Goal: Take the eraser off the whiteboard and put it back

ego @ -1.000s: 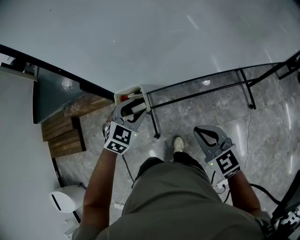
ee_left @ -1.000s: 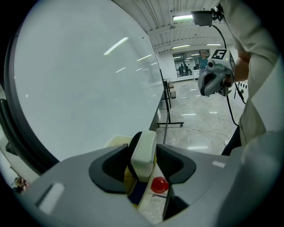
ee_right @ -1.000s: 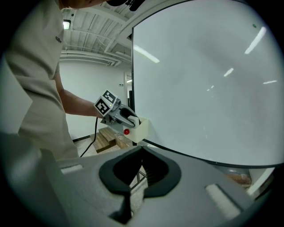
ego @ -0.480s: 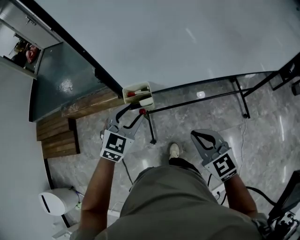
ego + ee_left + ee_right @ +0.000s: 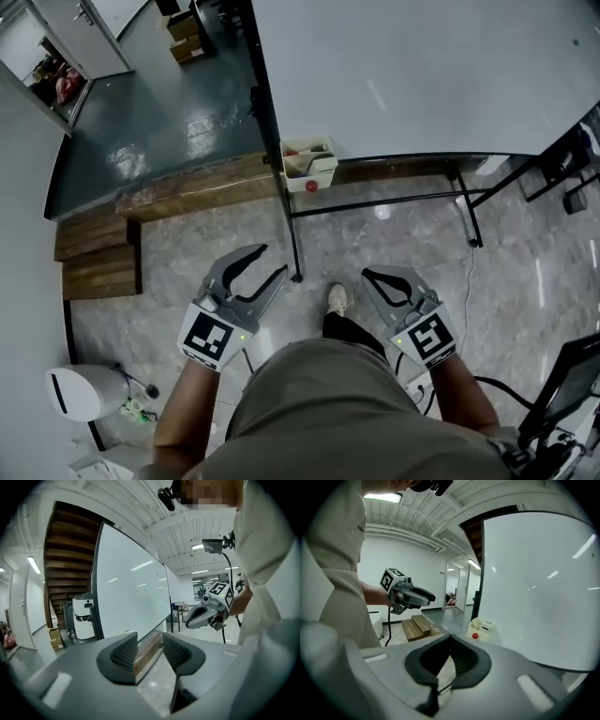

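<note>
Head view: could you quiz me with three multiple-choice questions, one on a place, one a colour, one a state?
1. Where is the small cream plastic box?
A at the big whiteboard's lower left corner
B on the wooden steps
C on the grey floor
2. What colour is the small round thing on that box's front?
A blue
B red
C green
3. How is the grey right tool?
A wide open
B gripping something
C shut, empty
Answers: 1 A, it sits at the board's corner; 2 B, plainly red; 3 C, its jaws meet with nothing between.

Glossy whiteboard [image 5: 422, 75] (polished stone floor [image 5: 187, 258])
</note>
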Demonstrator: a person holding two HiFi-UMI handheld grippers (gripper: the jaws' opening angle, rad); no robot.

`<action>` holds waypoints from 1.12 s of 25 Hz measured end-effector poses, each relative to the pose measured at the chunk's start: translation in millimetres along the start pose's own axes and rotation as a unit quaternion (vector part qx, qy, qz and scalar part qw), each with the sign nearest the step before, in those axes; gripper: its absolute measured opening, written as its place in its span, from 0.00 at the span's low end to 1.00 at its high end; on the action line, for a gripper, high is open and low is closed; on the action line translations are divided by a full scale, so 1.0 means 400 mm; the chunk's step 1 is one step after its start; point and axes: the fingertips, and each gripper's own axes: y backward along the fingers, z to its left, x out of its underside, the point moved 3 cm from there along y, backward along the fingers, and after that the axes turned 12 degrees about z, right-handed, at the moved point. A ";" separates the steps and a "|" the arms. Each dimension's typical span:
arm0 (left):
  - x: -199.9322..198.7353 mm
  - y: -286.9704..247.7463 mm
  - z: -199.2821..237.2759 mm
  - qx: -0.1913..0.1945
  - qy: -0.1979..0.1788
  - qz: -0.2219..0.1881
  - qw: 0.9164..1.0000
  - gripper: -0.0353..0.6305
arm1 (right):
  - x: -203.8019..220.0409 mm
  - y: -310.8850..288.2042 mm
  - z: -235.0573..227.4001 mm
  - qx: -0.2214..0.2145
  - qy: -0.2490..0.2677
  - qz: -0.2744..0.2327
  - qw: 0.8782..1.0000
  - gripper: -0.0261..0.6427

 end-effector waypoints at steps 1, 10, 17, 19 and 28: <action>0.015 0.039 -0.022 0.005 0.003 -0.005 1.000 0.31 | -0.002 0.004 0.040 0.000 0.003 -0.002 1.000 0.04; 0.132 0.285 -0.189 0.052 0.002 -0.023 0.998 0.06 | 0.004 0.078 0.330 0.009 -0.002 0.004 1.000 0.04; 0.158 0.388 -0.323 0.079 0.006 -0.020 0.997 0.06 | 0.026 0.153 0.442 0.002 0.015 0.010 1.000 0.04; 0.157 0.407 -0.357 0.081 0.009 -0.021 0.996 0.06 | 0.029 0.172 0.465 -0.003 0.021 0.008 1.000 0.04; 0.105 0.395 -0.577 0.075 0.008 -0.011 0.997 0.06 | 0.126 0.350 0.484 -0.022 0.032 -0.005 0.999 0.04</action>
